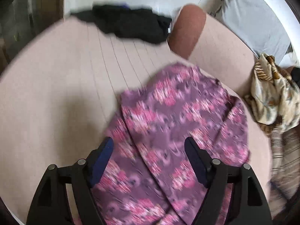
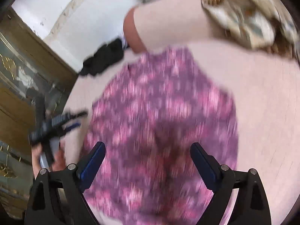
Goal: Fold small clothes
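Observation:
A purple garment with a pink flower print (image 1: 174,131) lies on the pale pink bed surface (image 1: 56,93), one layer folded over another. My left gripper (image 1: 149,142) is open above its near-left part, holding nothing. In the right wrist view the same garment (image 2: 159,121) fills the middle, blurred by motion. My right gripper (image 2: 148,148) is open above the garment's near part and empty. The left gripper (image 2: 56,123) also shows in the right wrist view, in a hand at the bed's left edge.
A black garment (image 1: 129,24) lies at the far edge of the bed. A brown round cushion (image 1: 185,30) and a grey pillow (image 1: 253,16) sit at the back right. A beige patterned cloth pile (image 1: 275,97) lies at the right. A wooden cabinet (image 2: 20,78) stands left of the bed.

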Available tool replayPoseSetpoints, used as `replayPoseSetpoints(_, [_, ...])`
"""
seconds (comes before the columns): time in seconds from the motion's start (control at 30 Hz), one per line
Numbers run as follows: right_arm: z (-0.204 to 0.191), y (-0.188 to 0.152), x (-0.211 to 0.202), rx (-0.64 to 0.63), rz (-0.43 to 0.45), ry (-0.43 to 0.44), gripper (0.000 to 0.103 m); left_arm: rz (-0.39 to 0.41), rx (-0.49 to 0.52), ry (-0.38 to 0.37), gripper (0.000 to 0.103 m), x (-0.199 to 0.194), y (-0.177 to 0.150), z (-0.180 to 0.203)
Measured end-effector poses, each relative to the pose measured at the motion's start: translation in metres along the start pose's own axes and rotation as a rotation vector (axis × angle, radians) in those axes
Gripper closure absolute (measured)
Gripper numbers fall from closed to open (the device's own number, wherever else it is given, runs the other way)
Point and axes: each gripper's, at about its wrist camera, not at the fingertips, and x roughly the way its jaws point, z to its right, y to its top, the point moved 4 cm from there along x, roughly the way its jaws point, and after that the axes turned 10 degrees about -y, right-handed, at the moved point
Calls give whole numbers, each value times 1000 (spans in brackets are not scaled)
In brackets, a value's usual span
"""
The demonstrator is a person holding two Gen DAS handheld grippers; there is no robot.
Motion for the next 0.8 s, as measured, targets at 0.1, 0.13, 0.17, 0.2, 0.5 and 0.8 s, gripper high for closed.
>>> replayPoseSetpoints(0.1, [0,28,7,15,85,-59,8,102,82,84,24,-15,3,14])
replayPoseSetpoints(0.13, [-1,33,6,22,119,-65,8,116,100,94,21,-18,4,19])
replayPoseSetpoints(0.17, [-3,34,3,30,156,-63,8,134,126,109,20,-21,4,25])
replayPoseSetpoints(0.2, [-4,33,3,31,186,-69,8,150,152,123,20,-24,3,30])
replayPoseSetpoints(0.5, [-7,24,11,-54,188,-126,9,170,245,146,19,-28,-5,51])
replayPoseSetpoints(0.8, [-22,23,-6,-112,204,-166,12,212,264,148,19,-45,3,61])
